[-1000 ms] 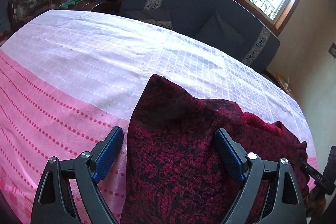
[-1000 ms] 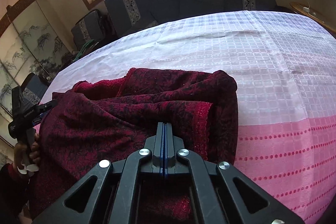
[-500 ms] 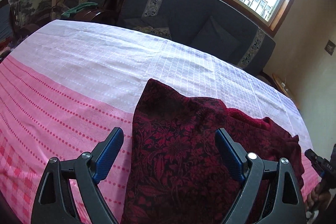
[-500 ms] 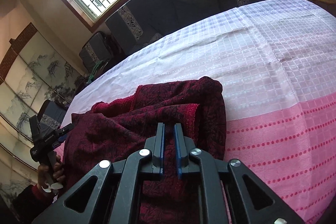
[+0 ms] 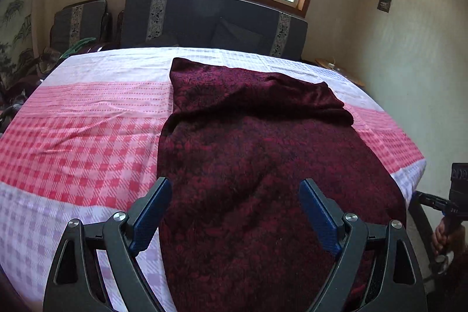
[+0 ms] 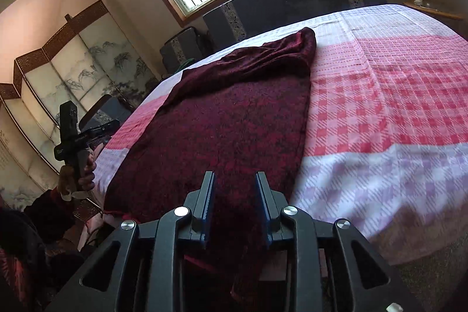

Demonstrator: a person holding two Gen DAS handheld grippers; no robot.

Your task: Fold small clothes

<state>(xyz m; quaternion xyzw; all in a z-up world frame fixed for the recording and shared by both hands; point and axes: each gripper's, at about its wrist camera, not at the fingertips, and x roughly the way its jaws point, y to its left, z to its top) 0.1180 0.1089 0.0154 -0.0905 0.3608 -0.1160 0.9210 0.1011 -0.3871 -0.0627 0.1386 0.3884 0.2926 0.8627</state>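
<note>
A dark red patterned garment [image 5: 257,154] lies stretched along the table, its far end folded over, its near end hanging over the near table edge. It also shows in the right wrist view [image 6: 234,119]. My left gripper [image 5: 234,212] is open and empty, raised above the garment's near part. My right gripper [image 6: 234,203] is open, its jaws apart above the garment's near edge, holding nothing. The left gripper shows at the left of the right wrist view [image 6: 70,133].
The table carries a pink, red and white checked cloth [image 5: 79,142], also in the right wrist view [image 6: 395,95]. A dark sofa [image 5: 210,22] stands behind the table under a window. A painted folding screen [image 6: 67,69] stands at the left.
Both grippers have pulled back toward the near table edge and risen. The right gripper went from shut on the garment to open, letting it go. The garment now lies stretched out.
</note>
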